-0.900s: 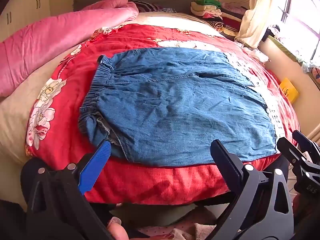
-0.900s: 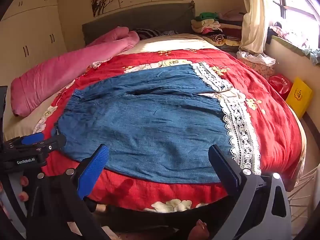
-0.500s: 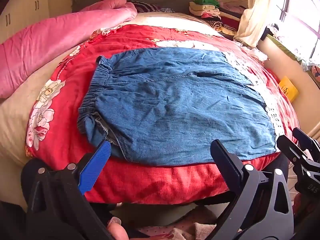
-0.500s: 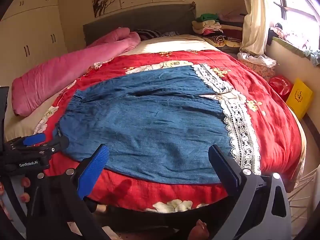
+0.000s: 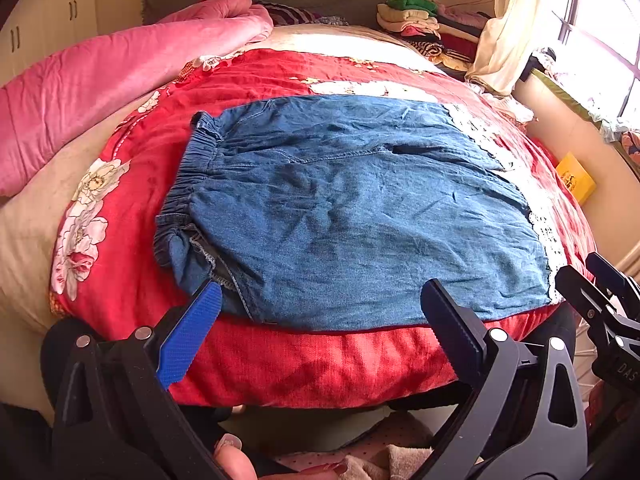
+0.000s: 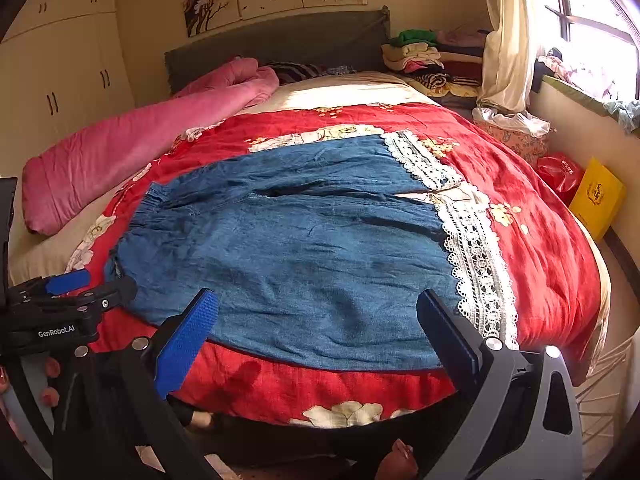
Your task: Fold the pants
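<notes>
Denim pants (image 5: 352, 208) flat on red quilt (image 5: 132, 240); both grippers (image 5: 320, 320) (image 6: 316, 320) wide open, empty.

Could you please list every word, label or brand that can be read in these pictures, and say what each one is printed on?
"GenRobot.AI": white print on the black body of the left gripper, seen in the right wrist view.
"DAS": partial white letters on the black body of the right gripper, cut off by the frame edge.
Dark print on the flat yellow box by the wall: too small to read.
Markings on the shiny red bag: too blurred to read.
</notes>
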